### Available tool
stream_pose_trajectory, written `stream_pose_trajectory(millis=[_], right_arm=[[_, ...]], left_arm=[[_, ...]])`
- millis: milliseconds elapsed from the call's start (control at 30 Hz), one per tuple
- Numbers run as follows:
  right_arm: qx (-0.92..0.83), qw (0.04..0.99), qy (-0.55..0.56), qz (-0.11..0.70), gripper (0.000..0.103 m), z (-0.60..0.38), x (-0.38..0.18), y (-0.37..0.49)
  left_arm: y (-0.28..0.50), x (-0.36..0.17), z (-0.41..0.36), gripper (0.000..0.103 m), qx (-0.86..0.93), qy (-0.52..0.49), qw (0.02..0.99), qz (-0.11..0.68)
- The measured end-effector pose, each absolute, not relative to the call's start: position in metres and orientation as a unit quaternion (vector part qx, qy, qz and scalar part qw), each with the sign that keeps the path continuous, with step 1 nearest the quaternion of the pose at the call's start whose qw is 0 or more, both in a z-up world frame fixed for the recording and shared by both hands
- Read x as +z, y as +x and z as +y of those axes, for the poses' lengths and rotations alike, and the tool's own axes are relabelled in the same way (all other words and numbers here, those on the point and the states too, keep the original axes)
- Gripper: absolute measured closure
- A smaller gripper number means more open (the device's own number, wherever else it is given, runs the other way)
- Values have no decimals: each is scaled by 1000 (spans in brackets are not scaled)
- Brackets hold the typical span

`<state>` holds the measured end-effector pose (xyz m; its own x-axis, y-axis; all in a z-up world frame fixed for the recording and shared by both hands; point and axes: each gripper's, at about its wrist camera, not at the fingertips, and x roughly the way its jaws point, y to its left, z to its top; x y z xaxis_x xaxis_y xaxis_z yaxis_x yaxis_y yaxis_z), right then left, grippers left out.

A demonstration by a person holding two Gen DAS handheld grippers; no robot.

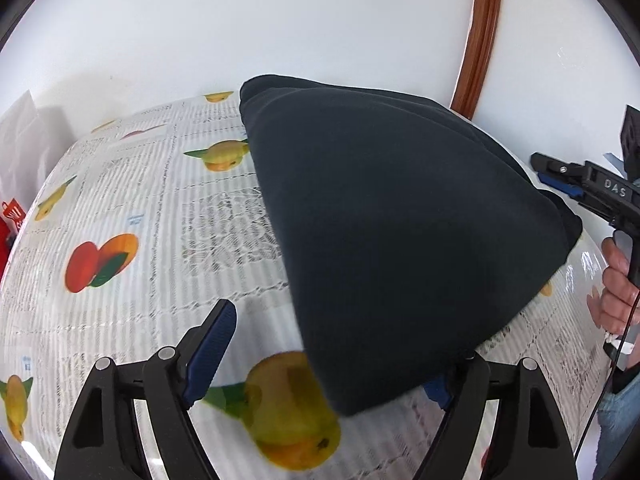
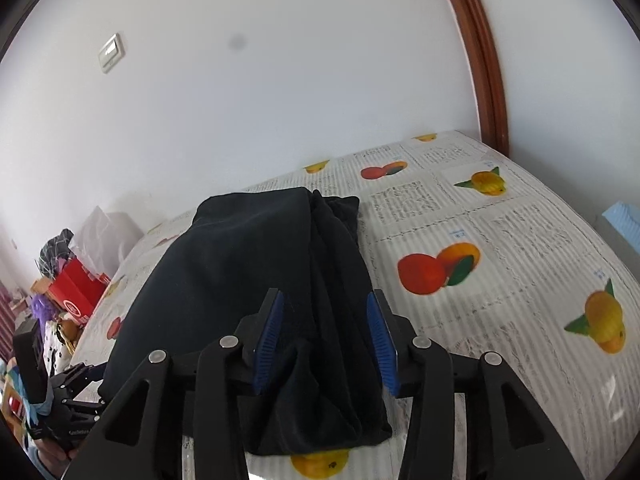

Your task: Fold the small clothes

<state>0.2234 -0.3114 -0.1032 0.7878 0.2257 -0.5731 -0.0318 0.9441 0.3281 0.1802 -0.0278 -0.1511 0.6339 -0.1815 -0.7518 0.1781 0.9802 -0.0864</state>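
- Left tongs (image 1: 332, 364) at the bottom of the left wrist view stand wide apart; I see the left blue pad (image 1: 210, 354) clear over the table, while the right pad is mostly hidden under the near corner of the dark folded garment (image 1: 392, 232).
- Right tongs (image 2: 326, 344) in the right wrist view stand apart too, the blue pads (image 2: 269, 344) on either side of the cloth's near end (I see a gap at each pad, so no pinch).
- From the left wrist view, I also see the right tongs at the right edge, held by a hand (image 1: 618, 288) just beside the garment's far corner.
- Garment fills the middle of both views, lying flat and folded on the fruit-print tablecloth (image 1: 132, 216).
- Beyond it I see a white wall (image 2: 280, 80) and a brown wooden frame (image 2: 484, 64) at upper right.
- At the left edge of the right wrist view sits a red box (image 2: 76, 292) among clutter.
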Motion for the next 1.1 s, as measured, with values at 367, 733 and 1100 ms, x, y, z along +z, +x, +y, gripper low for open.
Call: stream_pose_trajectory(millis=[367,733,1100], right_arm=[[127,932,171,293,95,-307,-99,235],[60,917,165,357,89,-328,-121,224],[54,930,85,354,76,-329,-97,162]], left_arm=[[186,-159,-28,20,-67,-3,900,431],[183,-159,-28,19,-67,-4,900,431],[141,-133,-6,22,-126,-31,902,412]])
